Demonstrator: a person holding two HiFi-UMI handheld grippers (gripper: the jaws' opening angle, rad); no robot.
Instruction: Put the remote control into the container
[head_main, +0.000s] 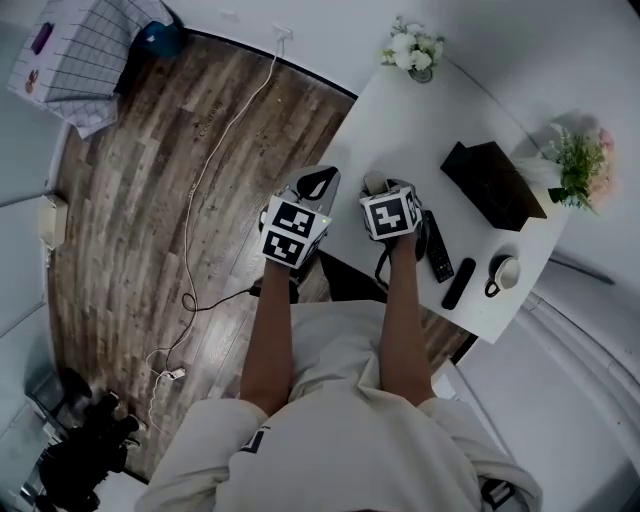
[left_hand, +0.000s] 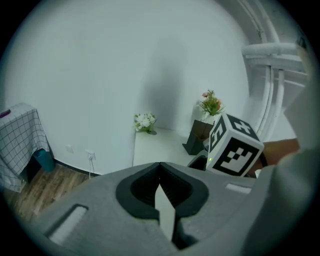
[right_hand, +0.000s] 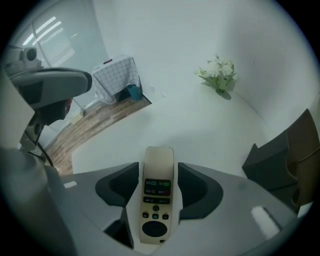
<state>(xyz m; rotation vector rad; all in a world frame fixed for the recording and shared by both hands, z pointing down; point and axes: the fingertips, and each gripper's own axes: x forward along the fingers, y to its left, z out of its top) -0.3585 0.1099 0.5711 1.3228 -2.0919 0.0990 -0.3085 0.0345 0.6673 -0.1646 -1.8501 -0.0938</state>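
Note:
A cream remote control (right_hand: 157, 195) with coloured buttons lies flat on the white table (right_hand: 190, 120). My right gripper (right_hand: 158, 172) points steeply down over it, open, with a jaw on each side and a small gap to each. In the head view that gripper (head_main: 385, 190) is near the table's left edge, and the remote's tip (head_main: 374, 183) shows just past it. The dark container (head_main: 492, 183) stands on the table to the right, open at the top. My left gripper (head_main: 318, 185) hangs beside the table over the floor. In its own view the left gripper (left_hand: 161, 192) is shut on nothing.
Two black remotes (head_main: 437, 245) (head_main: 458, 283) and a cup (head_main: 503, 272) lie near the table's front right. A small vase of white flowers (head_main: 412, 48) stands at the far corner, and a pink bouquet (head_main: 578, 165) stands by the container. A cable (head_main: 200, 190) runs across the wood floor.

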